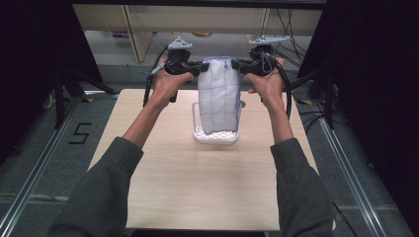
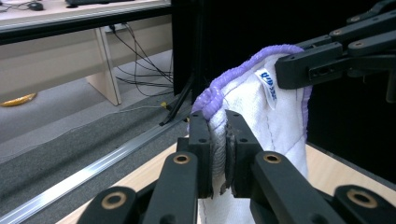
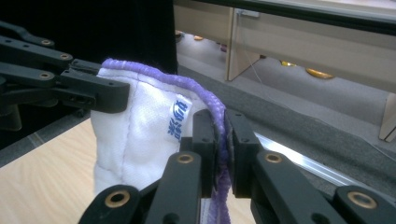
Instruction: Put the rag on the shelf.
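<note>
The cloth [image 1: 219, 96] is already picked up and hangs in the air between the 2 grippers, its lower end hanging just over or resting in the white basket [image 1: 216, 136] on the table [image 1: 197, 187]; whether it touches the basket floor I cannot tell. Judging by this, the lift is done and what is left is to lower or pull it clear and let go. The left gripper [image 2: 219, 140] pinches 1 top corner, the right gripper [image 3: 222, 140] pinches the other, both pressed tight on the hem. The cloth is white, quilted in squares, edged in purple stitching, with a small label [image 3: 177, 119] near the top
</note>
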The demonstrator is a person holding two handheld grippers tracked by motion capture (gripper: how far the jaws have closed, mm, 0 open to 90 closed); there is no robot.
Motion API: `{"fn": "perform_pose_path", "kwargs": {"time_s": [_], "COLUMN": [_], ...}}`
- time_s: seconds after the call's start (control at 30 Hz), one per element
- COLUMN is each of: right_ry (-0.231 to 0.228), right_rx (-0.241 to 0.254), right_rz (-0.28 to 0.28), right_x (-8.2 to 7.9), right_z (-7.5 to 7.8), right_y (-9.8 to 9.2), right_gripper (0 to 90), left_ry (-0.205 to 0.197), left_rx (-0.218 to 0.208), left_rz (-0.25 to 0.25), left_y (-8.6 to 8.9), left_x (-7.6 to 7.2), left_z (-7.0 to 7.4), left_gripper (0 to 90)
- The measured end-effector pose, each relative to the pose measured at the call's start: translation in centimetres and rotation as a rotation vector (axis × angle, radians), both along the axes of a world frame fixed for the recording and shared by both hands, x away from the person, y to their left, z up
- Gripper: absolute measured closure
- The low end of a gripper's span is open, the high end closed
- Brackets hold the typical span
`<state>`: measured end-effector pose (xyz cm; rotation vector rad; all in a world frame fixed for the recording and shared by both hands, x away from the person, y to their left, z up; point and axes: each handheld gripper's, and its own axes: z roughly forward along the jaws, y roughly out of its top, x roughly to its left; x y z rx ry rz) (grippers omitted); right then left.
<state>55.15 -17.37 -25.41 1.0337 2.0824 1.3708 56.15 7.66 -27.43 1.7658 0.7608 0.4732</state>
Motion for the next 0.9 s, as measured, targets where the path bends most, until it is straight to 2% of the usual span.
{"fn": "perform_pose_path", "kwargs": {"time_s": [0.03, 0.07, 0.13, 0.17, 0.2, 0.3, 0.33, 0.43, 0.53, 0.63, 0.7, 0.77, 0.83, 0.9], "right_ry": [-0.006, 0.014, 0.024, 0.048, 0.055, 0.090, 0.090, 0.126, 0.155, 0.184, 0.226, 0.241, 0.265, 0.268], "right_rx": [-0.001, 0.006, 0.004, 0.016, 0.005, 0.004, -0.013, -0.025, -0.034, -0.051, -0.061, -0.061, -0.064, -0.062], "right_rz": [-0.005, -0.013, -0.021, -0.042, -0.048, -0.064, -0.065, -0.083, -0.085, -0.083, -0.091, -0.084, -0.076, -0.069], "right_x": [0.6, 1.0, 1.4, 2.1, 2.5, 3.4, 3.6, 4.1, 4.6, 5.1, 5.2, 5.2, 5.2, 5.3], "right_z": [-0.4, -0.8, -1.2, -1.9, -2.2, -3.2, -3.5, -4.5, -5.4, -6.3, -6.7, -7.0, -7.4, -8.0], "right_y": [0.0, 0.1, 0.1, 0.4, 0.5, 0.7, 0.7, 0.9, 1.1, 1.1, 1.2, 1.1, 1.1, 1.2], "right_gripper": [83.8, 83.8, 83.8, 83.8, 83.7, 83.6, 83.4, 83.2, 83.2, 83.0, 82.7, 82.7, 82.5, 82.0], "left_ry": [-0.001, -0.003, 0.001, 0.009, 0.020, 0.017, 0.014, 0.036, 0.054, 0.087, 0.105, 0.120, 0.130, 0.145], "left_rx": [0.003, 0.003, -0.003, -0.009, -0.013, -0.016, -0.005, 0.004, 0.007, 0.029, 0.041, 0.040, 0.072, 0.075], "left_rz": [0.001, 0.000, -0.001, 0.001, 0.008, 0.011, 0.010, 0.011, 0.012, 0.004, -0.012, -0.031, -0.028, -0.032], "left_y": [0.0, 0.0, 0.1, 0.1, 0.1, 0.0, 0.0, 0.0, 0.1, -0.1, -0.1, 0.1, 0.2, 0.2], "left_x": [0.4, 0.9, 1.3, 1.8, 2.6, 3.1, 3.3, 3.7, 4.0, 4.1, 4.0, 3.9, 3.8, 3.7], "left_z": [-0.3, -0.7, -1.1, -1.5, -2.5, -3.8, -4.3, -5.4, -6.2, -6.9, -7.3, -7.6, -8.0, -8.3], "left_gripper": [82.6, 82.5, 82.4, 82.3, 82.3, 82.0, 82.0, 81.8, 81.8, 81.5, 81.2, 81.0, 80.5, 80.1]}}
